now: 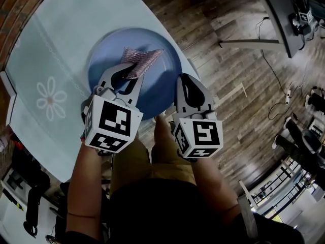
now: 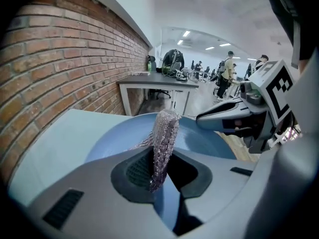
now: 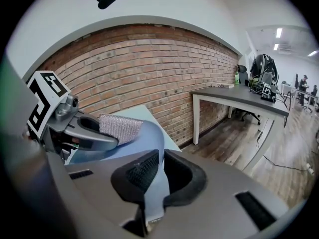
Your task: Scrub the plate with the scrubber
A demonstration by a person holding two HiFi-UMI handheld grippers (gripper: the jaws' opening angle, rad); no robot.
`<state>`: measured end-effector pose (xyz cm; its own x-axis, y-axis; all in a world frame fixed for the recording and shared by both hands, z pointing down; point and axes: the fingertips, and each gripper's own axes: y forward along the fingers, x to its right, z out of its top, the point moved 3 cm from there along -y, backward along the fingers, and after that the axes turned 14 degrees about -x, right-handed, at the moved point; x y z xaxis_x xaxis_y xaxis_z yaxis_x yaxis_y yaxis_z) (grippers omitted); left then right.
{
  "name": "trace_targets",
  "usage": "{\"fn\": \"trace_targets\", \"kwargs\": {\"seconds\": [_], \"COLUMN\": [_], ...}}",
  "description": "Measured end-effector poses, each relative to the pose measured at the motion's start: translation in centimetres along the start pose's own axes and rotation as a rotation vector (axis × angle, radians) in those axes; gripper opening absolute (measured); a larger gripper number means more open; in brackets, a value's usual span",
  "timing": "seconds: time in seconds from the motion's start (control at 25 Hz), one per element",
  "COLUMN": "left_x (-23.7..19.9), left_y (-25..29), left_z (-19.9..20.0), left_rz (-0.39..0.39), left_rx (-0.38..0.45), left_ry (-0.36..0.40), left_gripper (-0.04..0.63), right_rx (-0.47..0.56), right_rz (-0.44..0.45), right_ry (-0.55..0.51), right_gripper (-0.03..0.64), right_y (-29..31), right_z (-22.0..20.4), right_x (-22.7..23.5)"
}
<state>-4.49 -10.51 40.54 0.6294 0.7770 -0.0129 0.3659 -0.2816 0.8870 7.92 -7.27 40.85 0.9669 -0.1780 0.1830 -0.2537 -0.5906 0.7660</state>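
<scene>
The near edge of the blue plate (image 1: 109, 67) is hidden (under the grippers). The mesh scrubber (image 2: 165, 133) is pinched by the left gripper (image 2: 160, 159), the plate rim by the right gripper (image 3: 160, 159).

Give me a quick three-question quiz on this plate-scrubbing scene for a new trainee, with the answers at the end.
1. True or false: the left hand-held gripper is shut on the scrubber.
2. What does the right hand-held gripper grip? A. the rim of the blue plate B. the scrubber C. nothing
3. Fill in: the wall behind the table is made of ___.
Key: 1 true; 2 A; 3 brick.
</scene>
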Motion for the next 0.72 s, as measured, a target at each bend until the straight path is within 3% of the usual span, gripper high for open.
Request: {"fn": "trace_targets", "kwargs": {"seconds": [0.24, 0.44, 0.56, 0.72], "left_x": [-0.5, 2.2, 4.0, 4.3], "left_y": [-1.7, -2.3, -2.0, -3.2], "left_z": [-3.5, -4.5, -4.2, -2.1], "left_rz": [0.024, -0.049, -0.066, -0.093], "left_rx": [-0.062, -0.080, -0.066, 0.030], "left_ry": [-0.050, -0.116, -0.097, -0.111], "left_gripper": [0.077, 0.077, 0.077, 0.075], "right_rx": [-0.008, -0.016, -0.024, -0.023], "right_rz": [0.005, 0.008, 0.026, 0.037], "right_ry": [-0.004, -0.007, -0.006, -0.032], "right_gripper": [0.046, 0.046, 0.046, 0.046], "right_y": [-0.1, 0.0, 0.0, -0.6], "right_z": [0.0, 0.2, 0.2, 0.4], "right_x": [-0.2, 0.2, 0.3, 0.0]}}
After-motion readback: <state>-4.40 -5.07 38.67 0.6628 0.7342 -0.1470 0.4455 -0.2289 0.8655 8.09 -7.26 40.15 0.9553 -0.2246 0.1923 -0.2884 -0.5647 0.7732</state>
